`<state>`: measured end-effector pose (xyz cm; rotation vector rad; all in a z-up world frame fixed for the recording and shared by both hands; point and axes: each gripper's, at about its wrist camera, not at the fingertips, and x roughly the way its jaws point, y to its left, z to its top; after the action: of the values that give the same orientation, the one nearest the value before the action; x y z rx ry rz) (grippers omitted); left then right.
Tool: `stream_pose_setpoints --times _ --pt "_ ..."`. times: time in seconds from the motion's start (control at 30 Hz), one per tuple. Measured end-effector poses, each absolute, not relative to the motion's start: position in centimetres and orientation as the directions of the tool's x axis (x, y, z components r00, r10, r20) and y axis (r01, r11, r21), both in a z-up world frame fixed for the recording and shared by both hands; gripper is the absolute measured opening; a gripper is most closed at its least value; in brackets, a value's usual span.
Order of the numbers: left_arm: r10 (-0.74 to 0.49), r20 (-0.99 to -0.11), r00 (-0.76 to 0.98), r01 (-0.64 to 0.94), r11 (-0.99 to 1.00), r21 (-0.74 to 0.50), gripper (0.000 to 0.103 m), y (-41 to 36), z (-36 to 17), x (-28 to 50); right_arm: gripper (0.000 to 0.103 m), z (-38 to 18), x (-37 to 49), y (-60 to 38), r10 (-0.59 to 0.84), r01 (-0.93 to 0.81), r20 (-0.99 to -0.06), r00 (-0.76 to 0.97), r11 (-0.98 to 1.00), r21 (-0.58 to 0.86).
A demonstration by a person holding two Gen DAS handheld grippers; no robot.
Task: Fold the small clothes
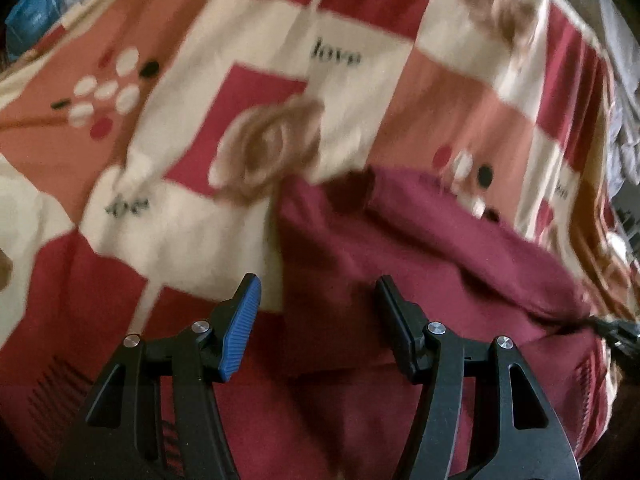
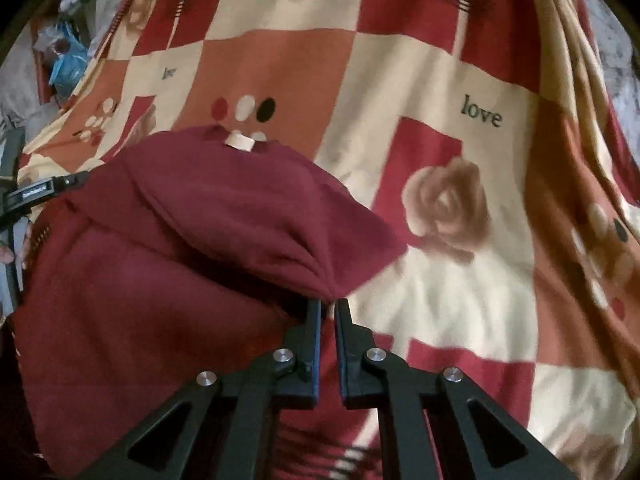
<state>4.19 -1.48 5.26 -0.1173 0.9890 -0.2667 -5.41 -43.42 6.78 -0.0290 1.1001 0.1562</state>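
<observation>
A small maroon garment (image 2: 168,248) lies on the patterned bedsheet (image 2: 420,80), partly folded over itself, with a white label (image 2: 239,142) at its far edge. My right gripper (image 2: 329,304) is shut on the garment's near right corner and holds that fold up. In the left wrist view the same garment (image 1: 400,256) lies ahead and to the right. My left gripper (image 1: 318,292) is open and empty just above the garment's left edge. The left gripper's tip also shows at the left of the right wrist view (image 2: 44,190).
The bedsheet (image 1: 180,80) is a red, orange and cream check with roses and the word "love". Blue and grey clutter (image 2: 64,56) sits beyond the bed's far left edge. Grey fabric (image 1: 624,128) lies at the right side.
</observation>
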Motion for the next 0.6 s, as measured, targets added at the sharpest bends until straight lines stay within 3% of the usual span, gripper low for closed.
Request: stream_pose_setpoints --times 0.1,0.13,0.3,0.47,0.6 --pt "-0.283 -0.817 0.502 0.16 0.959 -0.234 0.059 -1.2 4.8 4.1 0.007 9.5 -5.7 -43.3 0.08 -0.106 -0.86 0.504 0.994 0.03" --pt "-0.286 -0.814 0.506 0.16 0.958 -0.237 0.059 -1.2 5.0 4.1 0.012 10.6 -5.5 -43.0 0.085 -0.099 -0.841 0.534 0.994 0.038" --pt "-0.288 -0.803 0.522 0.155 0.958 -0.242 0.059 -0.9 5.7 4.0 0.027 13.0 -2.6 -35.7 0.297 -0.315 -0.786 0.542 0.939 0.138" --pt "-0.261 -0.826 0.5 0.166 0.965 -0.205 0.059 -1.0 5.4 4.3 0.029 8.0 4.6 -26.6 0.397 -0.428 -0.815 0.422 0.88 0.207" --pt "-0.273 -0.829 0.488 0.173 0.961 -0.215 0.059 -0.6 5.5 4.6 0.029 3.6 8.1 -22.7 0.333 -0.462 -0.868 0.368 0.876 0.141"
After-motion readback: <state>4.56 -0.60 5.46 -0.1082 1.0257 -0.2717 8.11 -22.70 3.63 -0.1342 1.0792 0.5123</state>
